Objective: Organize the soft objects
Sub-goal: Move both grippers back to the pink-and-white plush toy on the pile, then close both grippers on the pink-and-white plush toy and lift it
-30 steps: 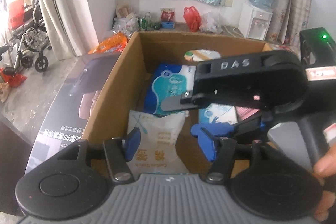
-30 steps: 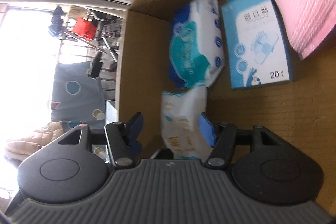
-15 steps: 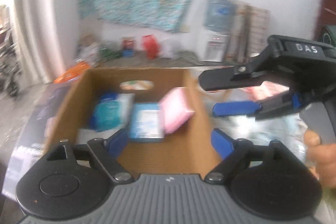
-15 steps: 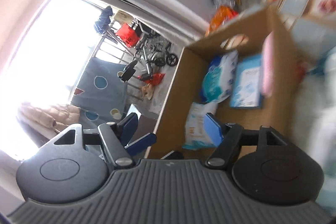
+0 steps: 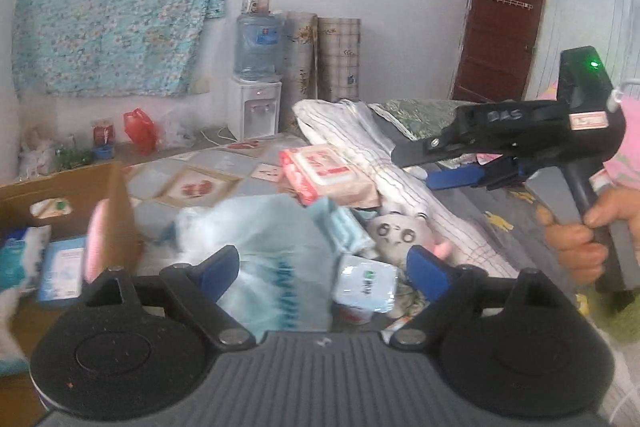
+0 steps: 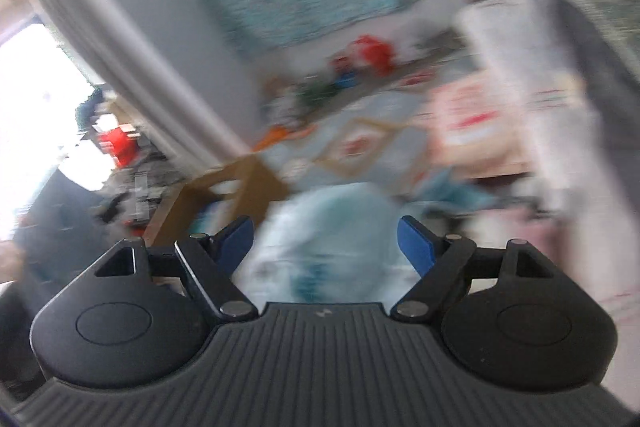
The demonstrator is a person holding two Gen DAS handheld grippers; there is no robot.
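My left gripper (image 5: 324, 269) hangs over a pile of soft things on the bed; its jaws are opening with nothing gripped. Below it lie a pale blue plastic bag (image 5: 272, 247) and a small white wipes pack (image 5: 366, 283). A pink-red wipes pack (image 5: 324, 175) and a plush toy (image 5: 396, 231) lie further back. The cardboard box (image 5: 116, 195) at the left holds a pink pack (image 5: 94, 243) and blue packs (image 5: 60, 267). A hand holds my right gripper (image 5: 412, 169) at the right; its jaws are opening and empty. In the blurred right wrist view, the right gripper (image 6: 326, 239) faces the pale bag (image 6: 328, 227).
A striped white cloth (image 5: 384, 155) is bunched behind the pile. A water dispenser (image 5: 258, 99), rolled mats (image 5: 320, 55) and a brown door (image 5: 500, 27) stand by the far wall. Red bags and bottles (image 5: 138, 131) sit on the floor by the wall.
Both grippers came out of the cardboard box and swung right over the bed's pile. Their jaws widened. The white cotton pack stayed in the box.
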